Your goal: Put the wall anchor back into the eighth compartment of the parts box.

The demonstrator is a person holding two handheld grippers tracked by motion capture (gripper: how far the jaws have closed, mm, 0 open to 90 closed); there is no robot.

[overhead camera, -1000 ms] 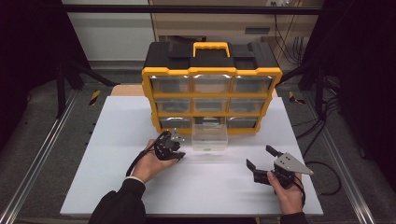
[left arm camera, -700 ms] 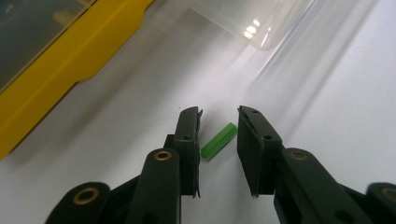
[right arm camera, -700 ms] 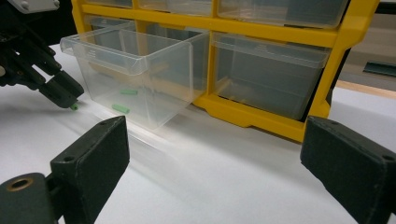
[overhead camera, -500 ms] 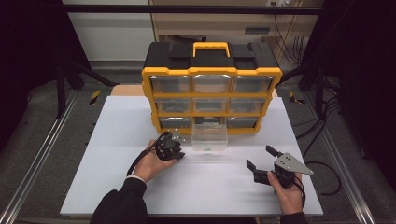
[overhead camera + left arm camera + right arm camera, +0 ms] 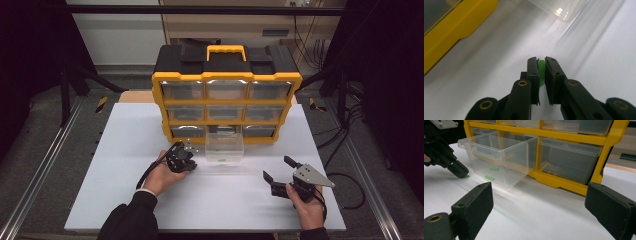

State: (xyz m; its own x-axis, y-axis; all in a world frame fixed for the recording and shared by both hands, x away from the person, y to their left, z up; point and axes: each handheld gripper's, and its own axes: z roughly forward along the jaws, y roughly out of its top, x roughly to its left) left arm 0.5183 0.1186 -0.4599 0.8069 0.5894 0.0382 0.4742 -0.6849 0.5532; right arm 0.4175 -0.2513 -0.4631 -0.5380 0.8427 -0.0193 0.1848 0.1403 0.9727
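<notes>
Left gripper [image 5: 192, 163] low on the white table [image 5: 125, 150], tips down at the sheet just left of the pulled-out clear drawer [image 5: 225, 148]. Jaws have just been closing; now clenched on a small green piece [image 5: 541, 70], pinched between the pads at table level. The right gripper view shows the same green piece [image 5: 466, 176] at the left gripper's tip, just outside the drawer's left wall. Two more green pieces [image 5: 490, 177] lie inside the drawer, on its floor. The drawer juts out toward the near side from the bottom row of the yellow-and-black organizer [image 5: 227, 80]. Right gripper [image 5: 280, 175] near right, well apart from the drawer, jaws spread wide, holding nothing.
</notes>
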